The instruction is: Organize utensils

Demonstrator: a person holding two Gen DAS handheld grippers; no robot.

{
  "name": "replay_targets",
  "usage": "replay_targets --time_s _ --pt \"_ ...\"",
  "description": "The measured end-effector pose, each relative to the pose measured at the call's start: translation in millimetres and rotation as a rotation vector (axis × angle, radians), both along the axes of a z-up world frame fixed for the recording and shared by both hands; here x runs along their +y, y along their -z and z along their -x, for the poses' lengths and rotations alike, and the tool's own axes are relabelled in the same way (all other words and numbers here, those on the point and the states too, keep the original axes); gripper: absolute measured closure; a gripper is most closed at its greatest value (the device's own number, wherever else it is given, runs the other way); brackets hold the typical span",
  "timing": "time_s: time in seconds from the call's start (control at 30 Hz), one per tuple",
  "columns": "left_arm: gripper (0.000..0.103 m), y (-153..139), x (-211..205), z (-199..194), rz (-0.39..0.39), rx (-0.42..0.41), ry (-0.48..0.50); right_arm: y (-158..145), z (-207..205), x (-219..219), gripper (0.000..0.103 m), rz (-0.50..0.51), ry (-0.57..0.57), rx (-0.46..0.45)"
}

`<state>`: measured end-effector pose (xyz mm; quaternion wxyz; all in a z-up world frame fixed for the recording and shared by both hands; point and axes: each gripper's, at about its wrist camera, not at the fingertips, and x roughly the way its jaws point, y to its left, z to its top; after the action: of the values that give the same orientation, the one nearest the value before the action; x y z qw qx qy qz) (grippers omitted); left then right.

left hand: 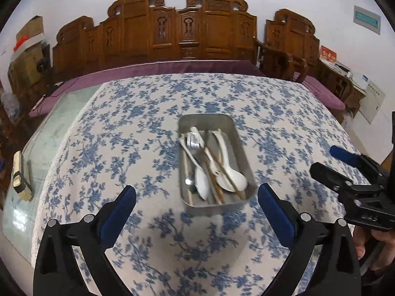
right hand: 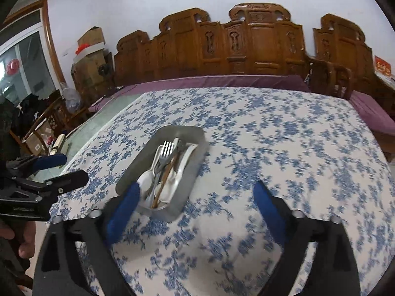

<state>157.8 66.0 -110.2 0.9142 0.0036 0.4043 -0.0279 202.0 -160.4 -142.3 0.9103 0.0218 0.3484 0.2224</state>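
Note:
A grey metal tray point(left hand: 205, 120) lies on the floral tablecloth and holds white spoons point(left hand: 232, 180), a metal fork point(left hand: 193, 141) and wooden chopsticks point(left hand: 217, 190), all lying lengthwise. My left gripper point(left hand: 197, 190) stands open just short of the tray's near end, with nothing between its blue pads. My right gripper point(left hand: 325, 159) hovers to the tray's right, also open. In the right wrist view the tray point(right hand: 180, 129) sits left of centre, with the fork point(right hand: 166, 148) and a spoon point(right hand: 145, 178) inside. The right gripper point(right hand: 196, 186) is open and empty, its left finger overlapping the tray's near corner. The left gripper point(right hand: 72, 167) shows at the left edge.
The blue-and-white tablecloth point(left hand: 148, 113) covers most of a glass-topped table point(left hand: 44, 148). A small cream and black block point(left hand: 21, 175) lies on the bare glass at the left. A carved wooden bench point(left hand: 177, 32) with a purple cushion runs behind the table. A hand point(left hand: 370, 241) holds the right gripper.

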Motion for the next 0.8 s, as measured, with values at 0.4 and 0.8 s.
replay_targets --time_s 0.4,0.8 --pt "0.008 -5.6 -43.8 43.4 -0.031 -0.028 0.018 -20.8 53.9 -47.6 0.003 0.016 0.073 -0.027" --pt "0.008 -42.2 -66.6 79.5 -0.034 -0.129 0.011 -50.8 95.3 -67.0 0.003 0.019 0.12 -0.109"
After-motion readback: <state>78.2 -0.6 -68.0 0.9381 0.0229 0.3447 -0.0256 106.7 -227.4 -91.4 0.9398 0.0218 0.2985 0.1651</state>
